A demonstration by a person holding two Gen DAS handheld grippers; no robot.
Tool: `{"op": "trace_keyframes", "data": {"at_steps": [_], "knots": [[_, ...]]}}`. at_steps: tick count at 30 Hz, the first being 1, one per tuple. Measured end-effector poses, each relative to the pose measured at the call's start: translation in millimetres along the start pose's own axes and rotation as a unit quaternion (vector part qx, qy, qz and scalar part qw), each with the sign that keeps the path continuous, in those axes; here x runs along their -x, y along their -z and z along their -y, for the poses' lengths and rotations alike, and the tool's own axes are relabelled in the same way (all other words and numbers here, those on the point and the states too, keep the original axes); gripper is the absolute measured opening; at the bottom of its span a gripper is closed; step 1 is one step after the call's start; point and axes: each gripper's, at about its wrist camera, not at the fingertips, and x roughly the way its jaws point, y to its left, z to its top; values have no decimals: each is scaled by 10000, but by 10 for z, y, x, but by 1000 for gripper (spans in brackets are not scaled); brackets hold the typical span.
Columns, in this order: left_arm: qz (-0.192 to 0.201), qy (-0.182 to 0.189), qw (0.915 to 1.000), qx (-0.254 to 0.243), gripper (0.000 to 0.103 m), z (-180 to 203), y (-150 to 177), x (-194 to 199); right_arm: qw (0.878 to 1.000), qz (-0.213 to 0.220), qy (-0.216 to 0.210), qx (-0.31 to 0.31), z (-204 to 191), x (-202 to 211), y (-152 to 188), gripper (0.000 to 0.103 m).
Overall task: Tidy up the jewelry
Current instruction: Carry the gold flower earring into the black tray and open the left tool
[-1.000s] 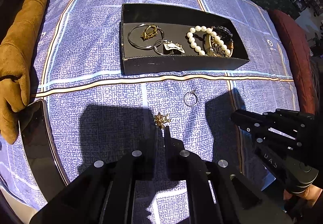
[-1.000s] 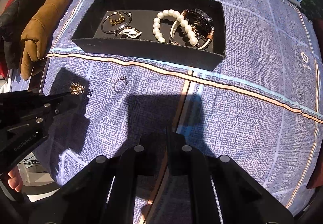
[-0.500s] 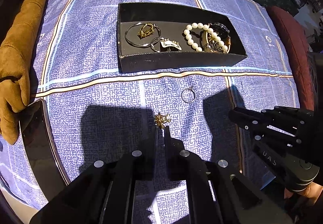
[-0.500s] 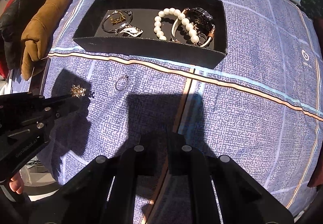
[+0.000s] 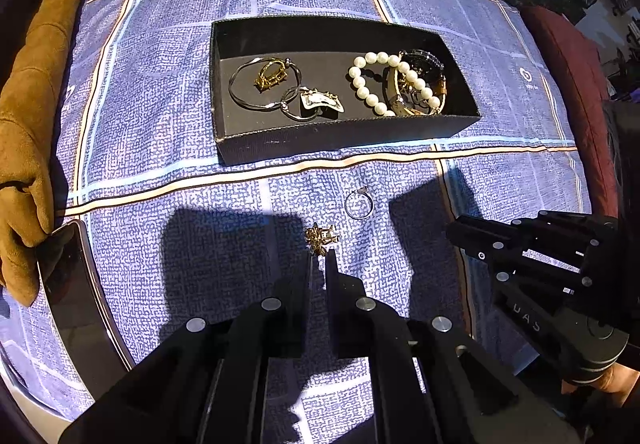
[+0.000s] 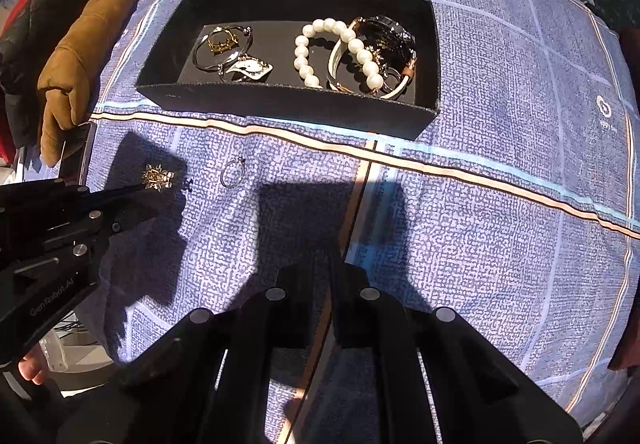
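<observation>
On the surface covered by a blue-lilac patterned cloth [image 5: 168,115] with orange and pale blue stripes, a black rectangular open tray [image 5: 320,139] holds most of the jewelry: a thin dark wire bangle [image 5: 240,99] with a gold filigree ring [image 5: 271,75] lying inside its loop, a silver-and-white leaf-shaped brooch [image 5: 323,102], a white pearl bead bracelet [image 5: 370,83] and a dark wristwatch [image 5: 424,63] tangled with a gold band. In front of the tray, 2 pieces lie on the cloth: a thin silver ring [image 5: 359,203] and, near it, a small spiky gold ornament [image 5: 320,238]. The left tongs [image 5: 319,256] are narrowed almost shut with the tips right at the gold ornament; whether they pinch it I cannot tell. The right tongs [image 6: 335,260] hang above bare cloth, also nearly shut and holding nothing. A tan suede cushion [image 5: 28,131] borders the cloth's left edge.
</observation>
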Motion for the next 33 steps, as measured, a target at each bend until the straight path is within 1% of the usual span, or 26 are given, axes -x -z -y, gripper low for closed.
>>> {"op": "trace_keyframes", "data": {"at_steps": [4, 8, 11, 14, 17, 20, 22, 23, 25, 27, 31, 32, 33], "knots": [[21, 53, 10000, -34, 6, 30, -24, 13, 9999, -81, 8, -60, 49, -36, 22, 8], [339, 130, 9993, 13, 6, 51, -192, 201, 9999, -18, -10, -118, 82, -1, 12, 8], [683, 233, 9973, 163, 6, 22, -403, 410, 9997, 219, -3, -136, 103, 141, -75, 8], [981, 282, 9944, 289, 6, -27, -656, 587, 9977, 661, -15, -112, 95, 397, -265, 8], [1101, 281, 9929, 356, 6, -60, -876, 647, 9946, 1024, -58, -140, 73, 634, -523, 8], [1063, 200, 9934, 388, 6, -106, -1013, 573, 9940, 1076, -47, -164, 118, 711, -735, 8], [895, 89, 9950, 429, 6, -130, -1039, 442, 9958, 905, 53, -148, 127, 624, -842, 8], [804, 116, 9956, 461, 6, -152, -1019, 379, 9967, 797, 87, -154, 147, 572, -887, 8], [671, 51, 9968, 432, 6, -162, -983, 285, 9979, 619, 123, -165, 178, 463, -908, 8], [597, 19, 9974, 400, 6, -155, -950, 218, 9982, 558, 158, -145, 193, 414, -890, 8], [603, -2, 9970, 484, 6, -202, -987, 196, 9979, 617, 132, -123, 165, 411, -891, 8], [618, 16, 9968, 502, 7, -210, -997, 208, 9978, 637, 118, -144, 169, 417, -883, 8], [611, 31, 9968, 506, 15, -215, -1003, 216, 9976, 660, 126, -170, 175, 424, -873, 8]]}}
